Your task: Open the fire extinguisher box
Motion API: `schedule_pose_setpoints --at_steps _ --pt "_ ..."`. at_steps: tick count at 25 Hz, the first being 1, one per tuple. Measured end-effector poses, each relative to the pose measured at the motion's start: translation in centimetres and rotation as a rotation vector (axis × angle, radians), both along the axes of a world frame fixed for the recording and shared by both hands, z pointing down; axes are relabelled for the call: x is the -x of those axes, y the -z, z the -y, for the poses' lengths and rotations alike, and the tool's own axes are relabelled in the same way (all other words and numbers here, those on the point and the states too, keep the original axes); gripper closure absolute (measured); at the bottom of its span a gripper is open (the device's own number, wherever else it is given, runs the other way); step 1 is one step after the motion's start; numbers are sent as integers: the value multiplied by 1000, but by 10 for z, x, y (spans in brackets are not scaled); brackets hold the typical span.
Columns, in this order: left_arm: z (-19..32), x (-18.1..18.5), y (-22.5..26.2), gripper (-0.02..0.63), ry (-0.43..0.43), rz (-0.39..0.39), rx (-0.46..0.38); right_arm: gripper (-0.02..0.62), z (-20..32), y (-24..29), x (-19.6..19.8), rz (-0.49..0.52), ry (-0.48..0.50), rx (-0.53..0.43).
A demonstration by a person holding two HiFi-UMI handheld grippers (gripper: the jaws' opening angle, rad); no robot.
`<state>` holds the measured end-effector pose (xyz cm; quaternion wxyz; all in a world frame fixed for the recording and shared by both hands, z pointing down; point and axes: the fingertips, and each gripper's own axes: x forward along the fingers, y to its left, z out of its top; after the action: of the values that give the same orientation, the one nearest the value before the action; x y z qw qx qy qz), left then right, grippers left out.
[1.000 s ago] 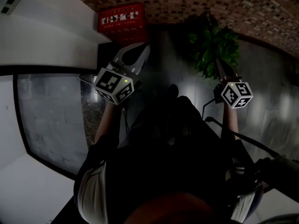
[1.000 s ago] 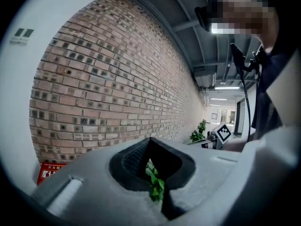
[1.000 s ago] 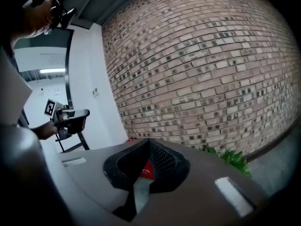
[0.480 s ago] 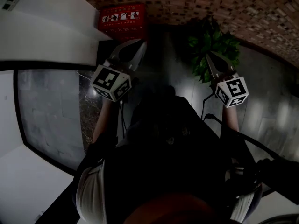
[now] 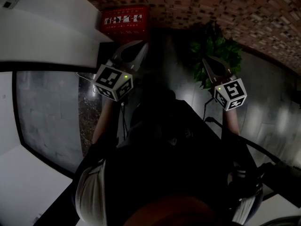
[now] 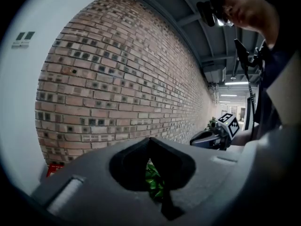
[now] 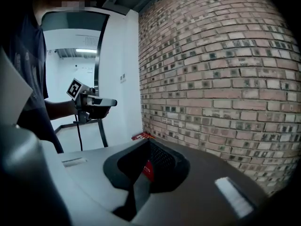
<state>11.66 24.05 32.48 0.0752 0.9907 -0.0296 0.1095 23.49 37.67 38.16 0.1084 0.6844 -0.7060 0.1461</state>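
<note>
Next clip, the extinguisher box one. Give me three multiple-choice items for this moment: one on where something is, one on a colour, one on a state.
1. The box sits: A on a shelf; B at the foot of the brick wall; C between a gripper's jaws.
2. The box is: A red; B green; C grey.
3. The left gripper and right gripper are: A both open; B shut on the box; C both shut, empty.
Answers: 1 B, the head view shows it against the wall's base. 2 A, its sides are red. 3 C, each gripper view shows the jaws together with nothing between them.
</note>
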Motion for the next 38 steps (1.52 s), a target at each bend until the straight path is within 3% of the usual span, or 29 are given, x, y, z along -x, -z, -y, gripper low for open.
schedule_pose_setpoints --at_steps 17,38 --pt "142 37 -20 609 27 14 14 595 148 -12 41 -38 72 114" --pt "262 98 -48 609 109 50 66 595 270 -37 94 -35 131 223"
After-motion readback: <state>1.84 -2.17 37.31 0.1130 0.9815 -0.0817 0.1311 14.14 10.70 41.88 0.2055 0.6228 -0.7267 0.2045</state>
